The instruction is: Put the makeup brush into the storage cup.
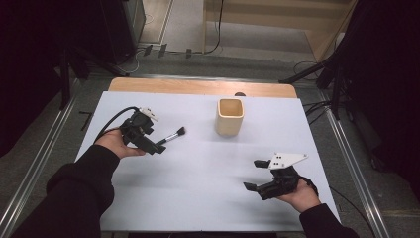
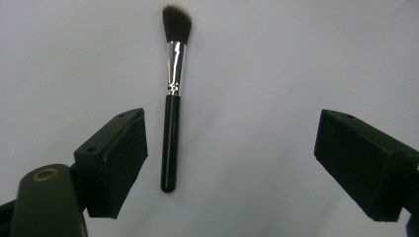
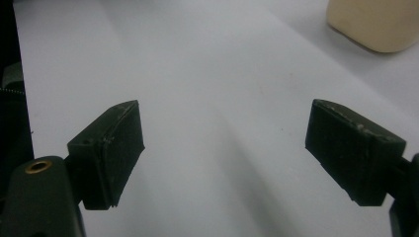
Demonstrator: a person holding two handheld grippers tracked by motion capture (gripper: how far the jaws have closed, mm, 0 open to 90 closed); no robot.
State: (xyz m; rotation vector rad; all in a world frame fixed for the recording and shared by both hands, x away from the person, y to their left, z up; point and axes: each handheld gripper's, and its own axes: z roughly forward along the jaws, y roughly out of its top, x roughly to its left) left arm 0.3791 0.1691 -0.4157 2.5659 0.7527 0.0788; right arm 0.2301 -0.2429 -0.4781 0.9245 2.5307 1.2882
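Between the gaping jaws of the left claw [image 2: 231,165], nearer one pad: slim black-handled makeup brush [image 2: 171,123] flat on white counter [image 2: 276,59]. Probably light, stiff, slippery; best pinched mid-handle. Right claw [image 3: 225,158] likewise wide, empty.

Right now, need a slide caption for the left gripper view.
Open left gripper above a makeup brush lying on the white table, handle near one of the fingers, untouched.
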